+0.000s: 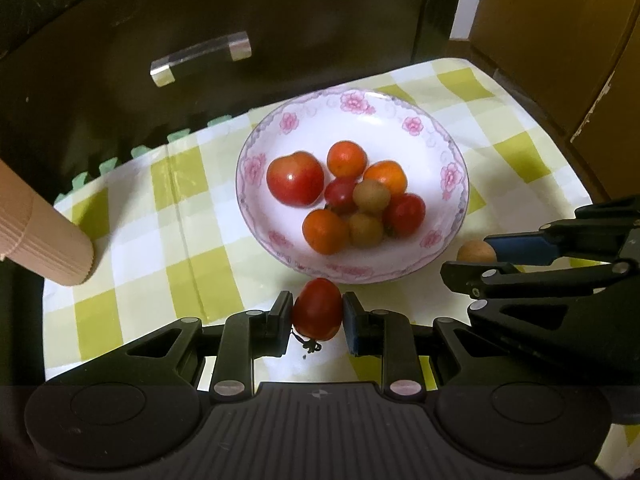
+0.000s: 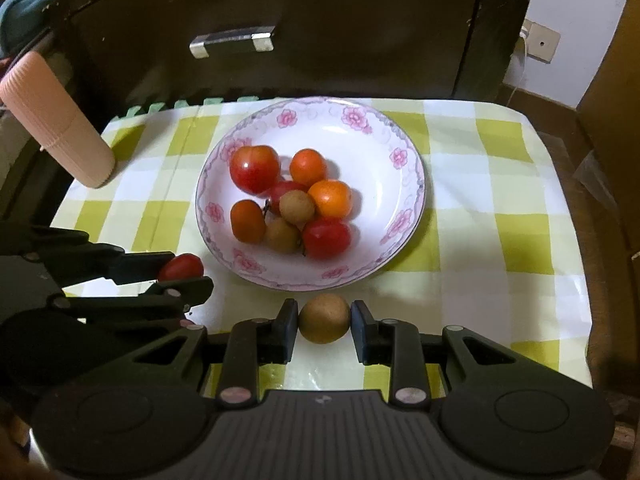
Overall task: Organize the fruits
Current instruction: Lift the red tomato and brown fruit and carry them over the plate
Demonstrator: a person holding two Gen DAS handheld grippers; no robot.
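A white plate with a pink flower rim [image 1: 448, 148] [image 2: 404, 148] holds several fruits: red tomatoes, orange fruits and brown longans. My left gripper [image 1: 317, 312] is shut on a small red tomato [image 1: 318, 309], just in front of the plate's near rim; a bit of stem hangs under it. The right wrist view shows that tomato [image 2: 181, 267] at the left, in the left gripper [image 2: 176, 276]. My right gripper [image 2: 325, 320] is shut on a brown longan [image 2: 324, 318], also in front of the plate. The left wrist view shows this longan [image 1: 474, 252] in the right gripper [image 1: 490, 258].
A yellow-and-white checked cloth [image 1: 168, 240] [image 2: 500, 216] covers the small table. A ribbed pink cup [image 1: 44, 236] [image 2: 60, 120] stands at its left. A dark cabinet with a clear handle [image 1: 200, 58] [image 2: 232, 42] is behind, and wooden furniture [image 1: 560, 40] is on the right.
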